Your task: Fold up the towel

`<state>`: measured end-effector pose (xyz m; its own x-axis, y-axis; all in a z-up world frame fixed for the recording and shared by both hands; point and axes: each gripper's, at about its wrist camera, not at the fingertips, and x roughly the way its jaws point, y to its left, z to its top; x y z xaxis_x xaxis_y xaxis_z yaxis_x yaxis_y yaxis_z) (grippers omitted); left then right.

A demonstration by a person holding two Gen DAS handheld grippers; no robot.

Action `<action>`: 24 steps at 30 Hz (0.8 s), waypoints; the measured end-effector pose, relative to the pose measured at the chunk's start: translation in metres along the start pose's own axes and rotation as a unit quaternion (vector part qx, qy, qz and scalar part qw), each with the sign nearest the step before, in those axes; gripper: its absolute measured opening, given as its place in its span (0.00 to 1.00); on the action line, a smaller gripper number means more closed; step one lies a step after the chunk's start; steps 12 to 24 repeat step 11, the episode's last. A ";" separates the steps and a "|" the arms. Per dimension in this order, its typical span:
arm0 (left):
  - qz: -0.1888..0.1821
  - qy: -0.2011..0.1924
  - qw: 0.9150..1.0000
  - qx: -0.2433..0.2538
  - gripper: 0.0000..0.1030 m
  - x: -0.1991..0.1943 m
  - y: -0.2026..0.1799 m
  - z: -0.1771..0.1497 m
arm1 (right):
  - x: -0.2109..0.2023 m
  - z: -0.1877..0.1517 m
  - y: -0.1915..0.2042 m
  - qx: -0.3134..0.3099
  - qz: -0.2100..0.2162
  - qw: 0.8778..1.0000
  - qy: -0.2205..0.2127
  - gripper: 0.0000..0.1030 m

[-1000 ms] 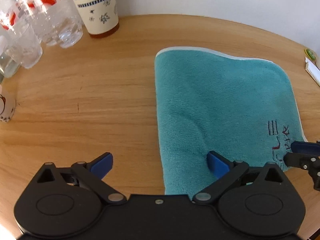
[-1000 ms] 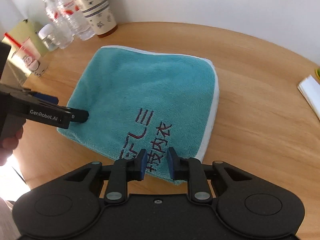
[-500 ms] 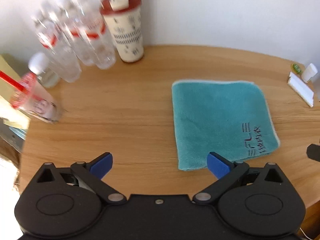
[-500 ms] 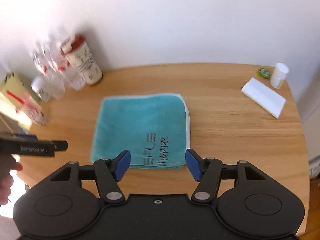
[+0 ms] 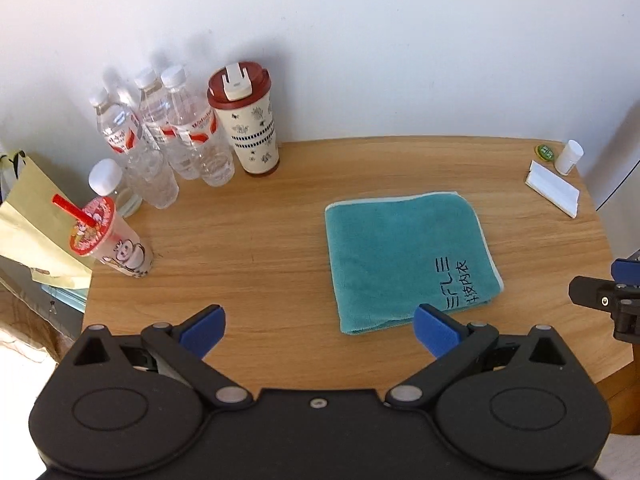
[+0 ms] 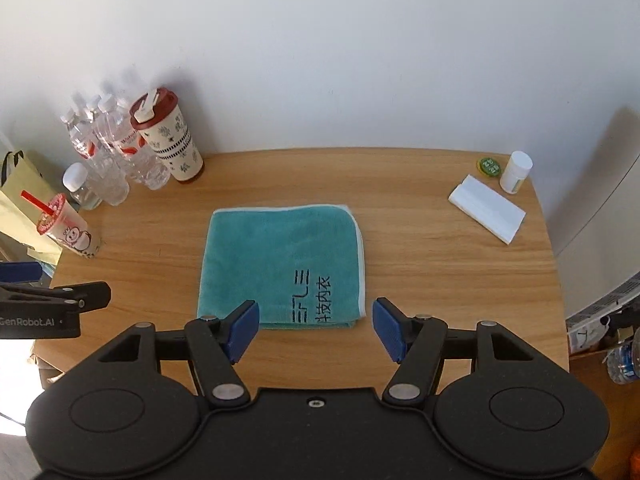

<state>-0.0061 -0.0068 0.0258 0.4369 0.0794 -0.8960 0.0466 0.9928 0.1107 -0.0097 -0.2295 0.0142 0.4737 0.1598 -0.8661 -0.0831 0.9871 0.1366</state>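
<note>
Seen from both wrist cameras, a rounded wooden table (image 6: 440,280) stands against a white wall, with a folded teal towel (image 6: 280,264) lying flat near the middle of it.

At the far left corner of the table stands a cluster of drinks: a plastic cup with a red straw (image 5: 108,240) near the left edge, several clear water bottles (image 5: 176,148) behind it, and a tall cream tumbler with a dark red lid (image 5: 248,124) beside them.

The left gripper (image 5: 318,326) hovers above the near edge, its blue-padded fingers spread wide and holding nothing. The towel lies ahead of it and to its right; the right pad appears just in front of the towel's near edge, without touching it.

The towel is a neat square with a pale border along its far and right sides, and dark embroidered lettering in its near right corner. Layered edges show at that corner.

The right gripper (image 6: 316,334) is also spread wide and empty, raised over the near edge. The towel's near right part lies straight ahead, between its two fingers, clear of both pads.

At the far right corner of the table lie a white folded packet (image 6: 486,208), a small white bottle (image 6: 516,172) and a green disc (image 6: 490,166).
</note>
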 end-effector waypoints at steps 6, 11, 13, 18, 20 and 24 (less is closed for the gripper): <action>0.000 0.003 1.000 0.000 1.00 0.001 0.000 0.003 | 0.000 0.004 -0.002 0.003 0.000 1.000 0.003 0.66; -0.006 0.001 1.000 -0.004 1.00 0.002 0.001 0.004 | 0.003 0.005 -0.003 0.004 -0.002 1.000 0.010 0.66; -0.006 0.001 1.000 -0.004 1.00 0.002 0.001 0.004 | 0.003 0.005 -0.003 0.004 -0.002 1.000 0.010 0.66; -0.006 0.001 1.000 -0.004 1.00 0.002 0.001 0.004 | 0.003 0.005 -0.003 0.004 -0.002 1.000 0.010 0.66; -0.006 0.001 1.000 -0.004 1.00 0.002 0.001 0.004 | 0.003 0.005 -0.003 0.004 -0.002 1.000 0.010 0.66; -0.006 0.001 1.000 -0.004 1.00 0.002 0.001 0.004 | 0.003 0.005 -0.003 0.004 -0.002 1.000 0.010 0.66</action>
